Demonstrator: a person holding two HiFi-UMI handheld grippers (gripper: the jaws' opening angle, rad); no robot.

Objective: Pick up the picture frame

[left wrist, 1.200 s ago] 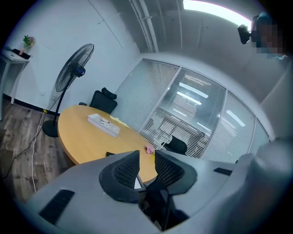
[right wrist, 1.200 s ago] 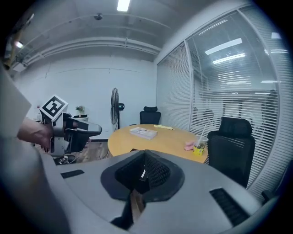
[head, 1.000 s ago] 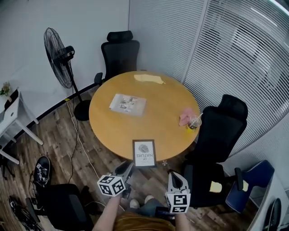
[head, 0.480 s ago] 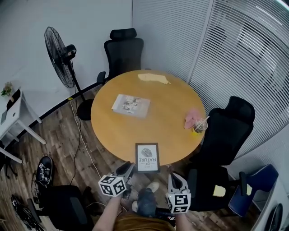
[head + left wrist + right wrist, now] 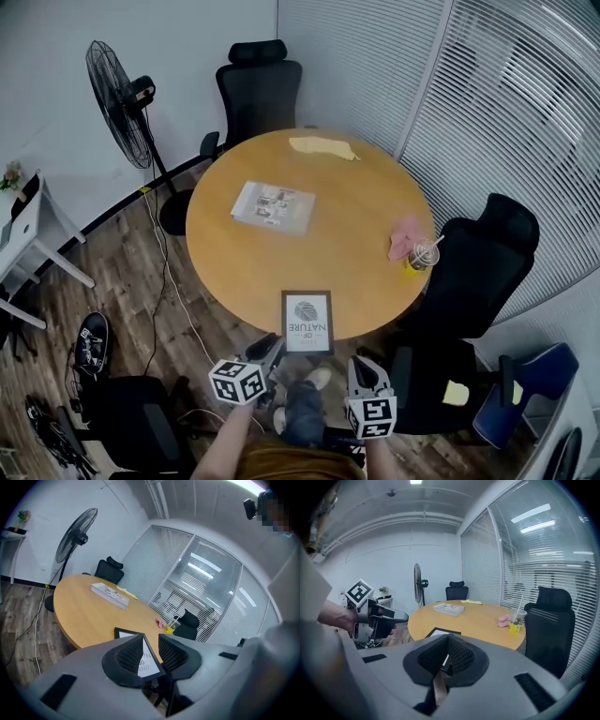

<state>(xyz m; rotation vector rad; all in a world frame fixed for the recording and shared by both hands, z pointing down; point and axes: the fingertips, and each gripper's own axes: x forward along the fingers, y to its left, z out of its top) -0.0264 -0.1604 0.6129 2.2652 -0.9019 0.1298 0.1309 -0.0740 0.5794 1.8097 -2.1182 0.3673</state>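
The picture frame point(image 5: 307, 322), black-edged with a white print, lies flat at the near edge of the round wooden table point(image 5: 356, 202). My left gripper point(image 5: 273, 348) hangs just short of the frame's near left corner, jaws open, touching nothing. In the left gripper view the frame point(image 5: 123, 633) shows beyond the gap of that gripper point(image 5: 151, 641). My right gripper point(image 5: 360, 365) hovers off the table's edge, right of the frame, with its pads together and nothing held. The right gripper view has the frame point(image 5: 440, 632) just past that gripper point(image 5: 448, 639), and the left gripper point(image 5: 377, 618) at the left.
A flat booklet point(image 5: 273, 205), a yellow cloth point(image 5: 323, 147), a pink cloth point(image 5: 408, 234) and a cup with a straw point(image 5: 424, 255) lie on the table. Black office chairs point(image 5: 483, 262) stand at the right and far side point(image 5: 260, 89). A floor fan point(image 5: 122, 94) is at the left.
The table and frame have drawn a little nearer. Both grippers have sunk slightly and come forward toward the table's near edge. Neither pair of jaws has changed.
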